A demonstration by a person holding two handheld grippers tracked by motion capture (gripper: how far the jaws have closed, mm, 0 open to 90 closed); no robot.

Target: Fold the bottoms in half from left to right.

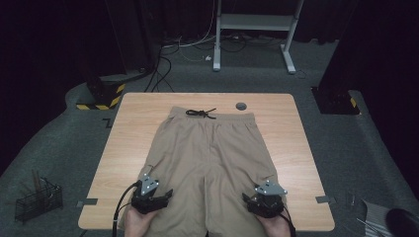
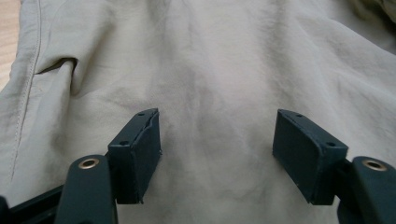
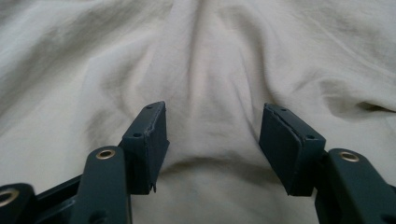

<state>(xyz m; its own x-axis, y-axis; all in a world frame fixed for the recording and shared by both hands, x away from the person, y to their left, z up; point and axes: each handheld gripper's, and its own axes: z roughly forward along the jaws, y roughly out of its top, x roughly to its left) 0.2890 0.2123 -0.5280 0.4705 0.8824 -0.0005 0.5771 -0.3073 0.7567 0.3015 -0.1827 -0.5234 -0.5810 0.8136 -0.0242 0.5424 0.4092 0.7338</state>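
Beige shorts (image 1: 210, 148) lie flat on the wooden table (image 1: 131, 133), waistband at the far side with a black drawstring (image 1: 201, 113). My left gripper (image 1: 160, 197) hovers over the near end of the left leg, its jaws wide apart. In the left gripper view the left gripper (image 2: 217, 140) is open over smooth cloth (image 2: 210, 60), with a pocket slit (image 2: 56, 67) off to the left. My right gripper (image 1: 252, 201) is over the near end of the right leg. In the right gripper view the right gripper (image 3: 212, 135) is open, with a soft ridge of fabric (image 3: 210, 70) running up between the jaws.
A small grey round cap (image 1: 241, 105) sits on the table beyond the waistband. On the floor are a wire basket (image 1: 38, 200) at the left, cables, and a white desk frame (image 1: 254, 22) at the back. Bare wood flanks the shorts on both sides.
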